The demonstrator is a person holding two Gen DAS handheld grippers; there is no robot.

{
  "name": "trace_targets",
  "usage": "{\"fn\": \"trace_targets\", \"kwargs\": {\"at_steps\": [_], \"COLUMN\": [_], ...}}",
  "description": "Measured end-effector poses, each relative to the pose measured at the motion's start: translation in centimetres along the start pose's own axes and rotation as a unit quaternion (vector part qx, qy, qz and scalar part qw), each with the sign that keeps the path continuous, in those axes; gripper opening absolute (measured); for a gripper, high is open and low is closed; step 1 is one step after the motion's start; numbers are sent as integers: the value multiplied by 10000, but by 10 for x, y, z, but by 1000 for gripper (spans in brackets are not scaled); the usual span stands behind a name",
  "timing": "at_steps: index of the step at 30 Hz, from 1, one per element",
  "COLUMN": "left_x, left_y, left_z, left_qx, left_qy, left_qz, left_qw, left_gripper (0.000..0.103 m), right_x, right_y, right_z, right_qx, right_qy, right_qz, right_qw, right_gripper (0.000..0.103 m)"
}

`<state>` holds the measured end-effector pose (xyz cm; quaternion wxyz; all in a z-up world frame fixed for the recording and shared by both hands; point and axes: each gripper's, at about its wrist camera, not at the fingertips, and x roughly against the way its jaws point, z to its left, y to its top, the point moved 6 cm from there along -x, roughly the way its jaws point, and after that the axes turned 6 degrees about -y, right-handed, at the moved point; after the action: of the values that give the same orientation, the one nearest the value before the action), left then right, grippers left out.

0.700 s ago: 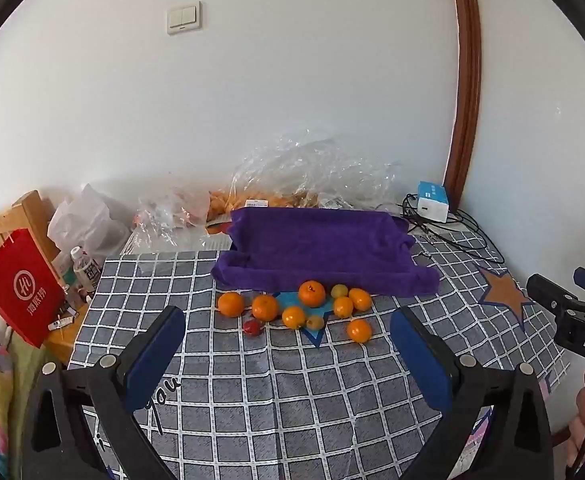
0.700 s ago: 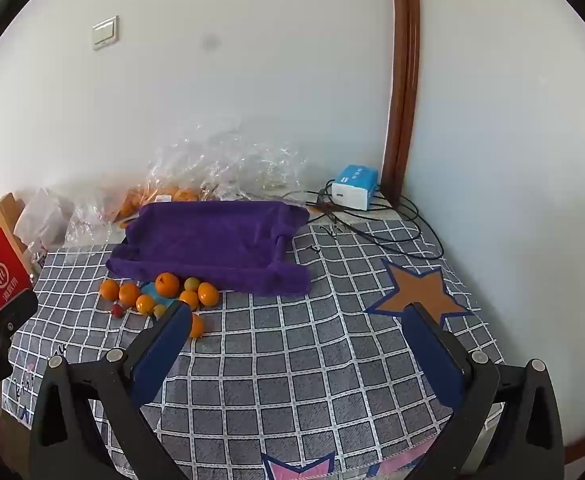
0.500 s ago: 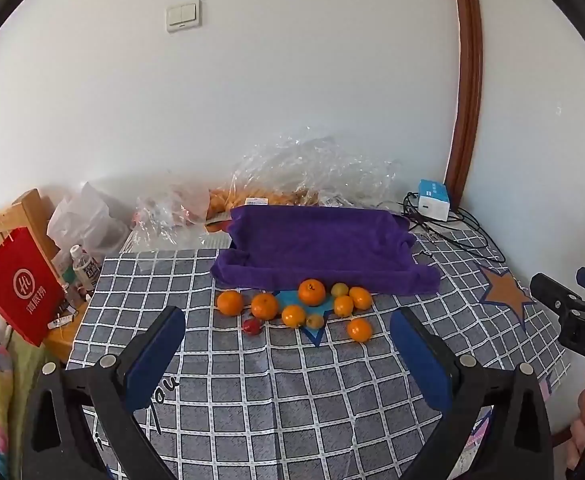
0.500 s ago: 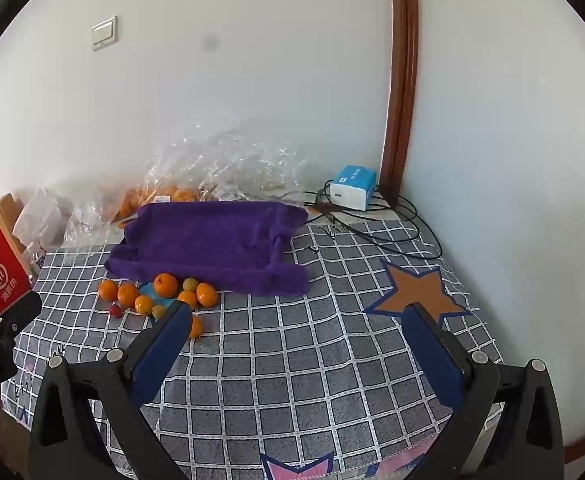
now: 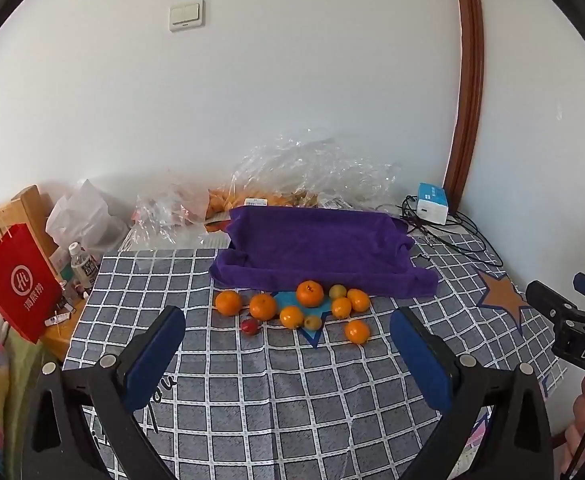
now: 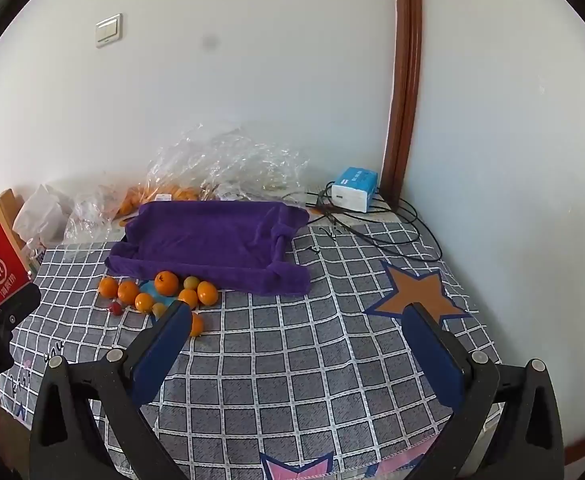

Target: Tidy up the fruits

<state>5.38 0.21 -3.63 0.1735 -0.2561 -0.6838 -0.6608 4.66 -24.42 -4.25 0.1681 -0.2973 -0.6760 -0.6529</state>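
Observation:
Several oranges, two small greenish fruits and a small red fruit lie loose on the checked tablecloth, just in front of a purple cloth-lined tray. My left gripper hangs open above the cloth, short of the fruit, with nothing between its blue pads. My right gripper is open too, empty, to the right of the fruit; its left finger hides part of one orange.
Crumpled clear plastic bags with more fruit lie behind the tray against the wall. A white-and-blue box with black cables sits at the back right. A red paper bag, a bottle and a wooden chair stand off the table's left edge.
Both grippers have crept very slightly; the fruit sits a touch lower in the right wrist view. Nothing was taken hold of or moved.

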Motion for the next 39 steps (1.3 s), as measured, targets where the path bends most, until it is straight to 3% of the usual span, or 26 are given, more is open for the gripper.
{"fn": "trace_targets", "kwargs": {"at_steps": [39], "left_x": [8], "left_y": [4], "left_z": [-3], "left_qx": [14], "left_qy": [-14], "left_qz": [-85], "left_qw": [10000], "left_gripper": [103], "right_x": [14], "right_y": [3], "right_z": [4], "right_qx": [-30], "right_qy": [132], "right_qz": [-154], "right_qw": [9998], "right_gripper": [103]}}
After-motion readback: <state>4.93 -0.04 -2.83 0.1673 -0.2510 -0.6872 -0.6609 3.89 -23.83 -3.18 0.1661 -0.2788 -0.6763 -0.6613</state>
